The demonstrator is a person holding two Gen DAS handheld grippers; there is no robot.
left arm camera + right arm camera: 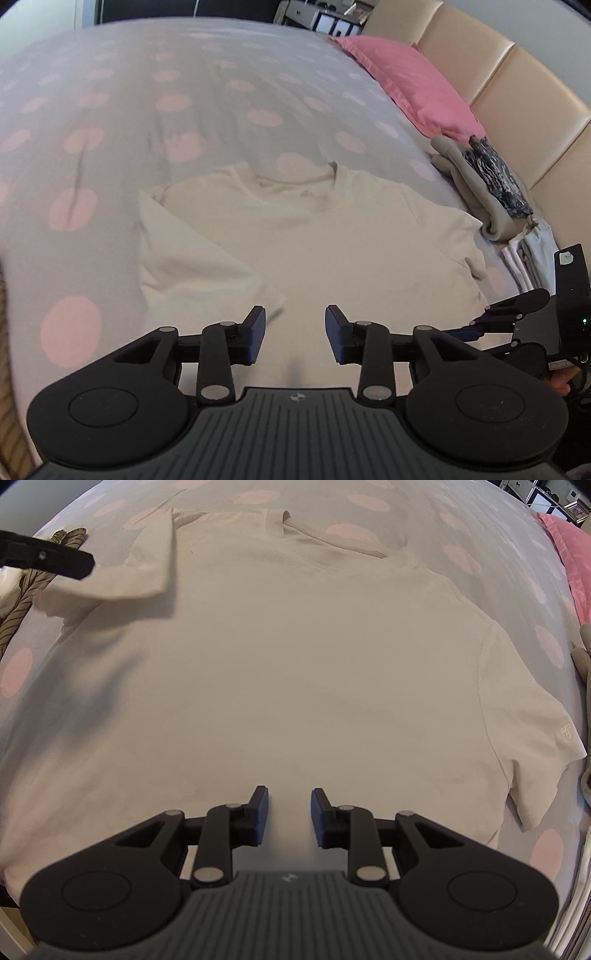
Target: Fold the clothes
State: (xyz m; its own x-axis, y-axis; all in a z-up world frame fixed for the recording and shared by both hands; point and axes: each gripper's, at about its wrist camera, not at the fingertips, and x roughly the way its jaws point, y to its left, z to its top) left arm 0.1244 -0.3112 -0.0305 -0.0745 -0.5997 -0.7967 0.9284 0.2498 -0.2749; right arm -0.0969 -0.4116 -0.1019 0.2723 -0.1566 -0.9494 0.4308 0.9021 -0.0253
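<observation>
A cream cotton T-shirt is spread on the pink-dotted grey bedspread, one sleeve folded in at ten o'clock. The left gripper and right gripper are held part-open, empty. The opposite sleeve, at three o'clock, should be pinched at its hem and laid across equally.

The T-shirt is soft, matt cream cloth, lying on the bed's smooth dotted cotton cover. Behind the bed, the headboard looks glossy padded leather; the tongs are matt black plastic

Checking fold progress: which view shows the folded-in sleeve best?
The right wrist view: the folded sleeve lies across the white T-shirt, edges sharp, upper left. The left wrist view shows it too, but softer.
</observation>
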